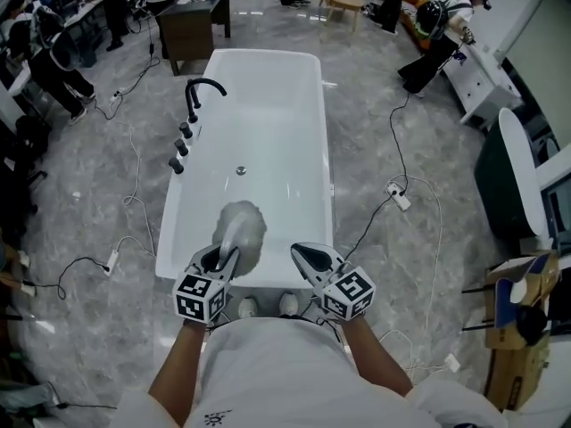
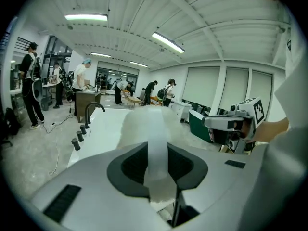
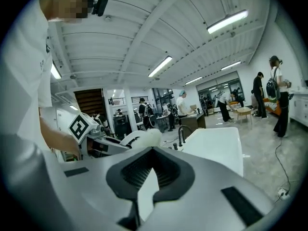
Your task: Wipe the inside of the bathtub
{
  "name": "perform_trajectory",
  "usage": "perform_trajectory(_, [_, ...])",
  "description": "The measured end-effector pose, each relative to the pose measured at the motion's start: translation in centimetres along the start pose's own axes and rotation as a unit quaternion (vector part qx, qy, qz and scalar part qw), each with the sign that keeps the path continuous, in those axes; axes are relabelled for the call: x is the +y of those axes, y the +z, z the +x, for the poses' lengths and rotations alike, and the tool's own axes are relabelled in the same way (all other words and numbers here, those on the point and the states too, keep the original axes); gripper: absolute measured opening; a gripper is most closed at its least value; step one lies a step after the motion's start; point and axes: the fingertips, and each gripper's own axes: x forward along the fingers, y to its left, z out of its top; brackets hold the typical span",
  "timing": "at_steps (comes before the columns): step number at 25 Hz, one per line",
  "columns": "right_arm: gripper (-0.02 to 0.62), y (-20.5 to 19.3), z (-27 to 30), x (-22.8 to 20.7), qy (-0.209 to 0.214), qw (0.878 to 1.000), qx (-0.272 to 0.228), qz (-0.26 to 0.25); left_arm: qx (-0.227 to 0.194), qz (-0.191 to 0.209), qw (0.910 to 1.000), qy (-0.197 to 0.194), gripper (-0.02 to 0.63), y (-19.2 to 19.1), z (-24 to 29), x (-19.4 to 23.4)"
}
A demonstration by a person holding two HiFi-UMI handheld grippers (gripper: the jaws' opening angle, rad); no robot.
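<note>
Left gripper view: your left gripper [image 2: 157,173] fingers clamp the duster [image 2: 144,123] handle, right gripper [image 3: 144,176] closed empty; press the fluff beyond the fingers flat along the bathtub [image 2: 105,123] wall

The bathtub [image 1: 268,141] was plain glossy white, with a black faucet [image 1: 202,89] and black knobs [image 1: 181,147] on one long rim. Over its near end, the duster [image 1: 241,226] had a pale grey fluffy head and a white handle. At the bathtub's near rim, the left gripper [image 1: 219,259] and the right gripper [image 1: 308,257] had black jaws in light grey bodies, each with a cube of black-and-white square markers. Around the bathtub the floor [image 1: 80,185] was marbled grey.
</note>
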Motion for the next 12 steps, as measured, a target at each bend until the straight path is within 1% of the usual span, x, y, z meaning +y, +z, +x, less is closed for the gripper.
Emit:
perform_trajectory(4, [0.009,0.5,0.4,-0.9,-0.031,0.999,0.002,-0.016,-0.031,-0.018,0.9994,-0.002,0.098,1.0,0.2,0.9])
perform_trajectory(9, [0.009,1.0,1.2,-1.1,-0.049,0.999,-0.004,-0.016,-0.040,0.011,0.9991,0.005,0.098,1.5,0.1,1.6])
perform_trajectory(12, [0.009,1.4,1.3,-1.0,-0.054,0.998,-0.009,-0.017,-0.049,0.020,0.9986,0.004,0.098,2.0,-0.1,1.6])
